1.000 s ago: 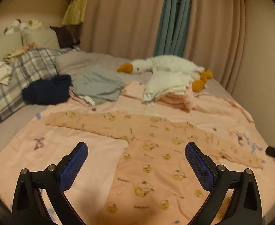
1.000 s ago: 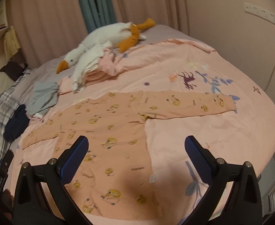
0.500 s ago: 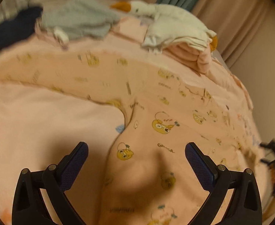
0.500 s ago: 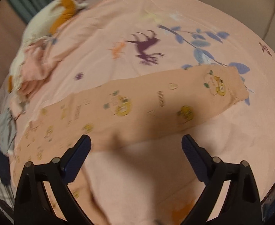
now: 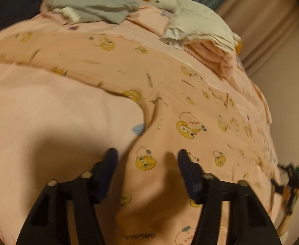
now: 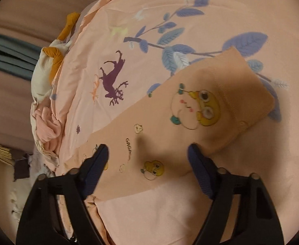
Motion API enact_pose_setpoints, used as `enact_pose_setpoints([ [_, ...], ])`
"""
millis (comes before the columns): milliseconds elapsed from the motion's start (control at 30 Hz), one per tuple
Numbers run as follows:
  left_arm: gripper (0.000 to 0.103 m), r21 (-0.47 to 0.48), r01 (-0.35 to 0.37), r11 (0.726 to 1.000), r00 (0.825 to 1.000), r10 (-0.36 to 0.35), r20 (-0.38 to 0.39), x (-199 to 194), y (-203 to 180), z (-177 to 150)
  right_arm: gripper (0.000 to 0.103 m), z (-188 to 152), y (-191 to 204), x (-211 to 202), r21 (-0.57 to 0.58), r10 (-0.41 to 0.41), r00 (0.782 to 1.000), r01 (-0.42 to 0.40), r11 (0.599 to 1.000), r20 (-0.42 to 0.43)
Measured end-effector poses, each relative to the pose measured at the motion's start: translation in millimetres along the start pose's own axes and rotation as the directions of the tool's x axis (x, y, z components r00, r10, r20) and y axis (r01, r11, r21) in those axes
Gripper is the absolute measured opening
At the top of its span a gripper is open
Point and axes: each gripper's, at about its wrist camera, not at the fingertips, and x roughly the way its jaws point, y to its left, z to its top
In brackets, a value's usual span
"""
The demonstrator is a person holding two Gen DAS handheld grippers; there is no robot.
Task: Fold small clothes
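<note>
Left wrist view: left gripper [image 5: 147,155] has dropped from a raised look over the whole bed to just above the pajama top [image 5: 169,110], over the side seam below the armpit. Its jaws have just been closing from full width to roughly half; one sits over the bedspread [image 5: 47,106], the other over the top's body, with the edge between them. Pads don't look pressed on cloth yet, though motion blur leaves that uncertain. Folded clothes [image 5: 206,40] and a plush goose [image 5: 169,0] sit well behind, clear of the work.

Right wrist view: right gripper [image 6: 148,155] has also come down and rolled, now over the far sleeve [image 6: 190,122], a little short of the cuff. Its jaws have just been narrowing too but stand wider than the left pair, straddling the sleeve's width, nothing pinched.

Read: both hands are done approaching and are setting pinches. Likely next step is folding the sleeve in across the body. Top lies flat, spread on the bed.
</note>
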Motion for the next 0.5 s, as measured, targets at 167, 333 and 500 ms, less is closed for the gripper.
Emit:
enact_pose_setpoints([
  [167,0.044,0.075,-0.070,0.995,0.998,0.070,0.002,0,-12,-8,0.067,0,-24,-31,0.080,0.025,0.996,-0.032,0.996,0.082],
  [333,0.044,0.205,-0.155,0.966,0.988,0.149,0.044,7,-25,-17,0.064,4,-50,-38,0.128,0.073,0.990,-0.089,0.988,0.124],
  [500,0.046,0.125,-0.060,0.990,0.997,0.054,0.047,5,-8,-10,0.044,4,-51,-39,0.160,0.026,0.990,-0.048,0.986,0.139],
])
